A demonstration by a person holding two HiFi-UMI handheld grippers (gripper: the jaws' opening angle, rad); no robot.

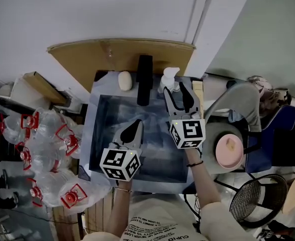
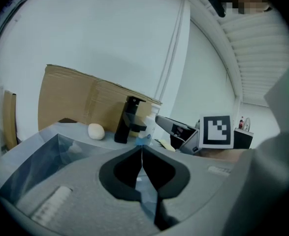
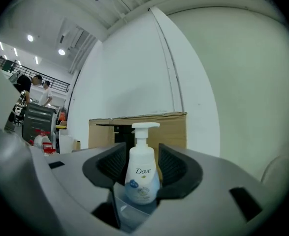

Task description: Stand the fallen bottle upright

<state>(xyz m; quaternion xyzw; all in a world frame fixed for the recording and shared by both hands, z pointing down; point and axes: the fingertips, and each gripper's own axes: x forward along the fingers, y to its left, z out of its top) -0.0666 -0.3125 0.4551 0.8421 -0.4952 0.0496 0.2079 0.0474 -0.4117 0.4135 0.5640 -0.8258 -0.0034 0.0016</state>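
One view only, right gripper view, shows bottle label.

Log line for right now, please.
bottle: upright on sink rim | right gripper: open, bottle seen between fingers | left gripper: shut, empty

Head view looks steeply down on the sink; both gripper views (low, close) face its faucet.

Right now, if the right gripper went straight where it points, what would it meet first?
The upright white pump bottle, dead ahead of the right gripper, whose jaws stand open; probably close, but depth is unclear.
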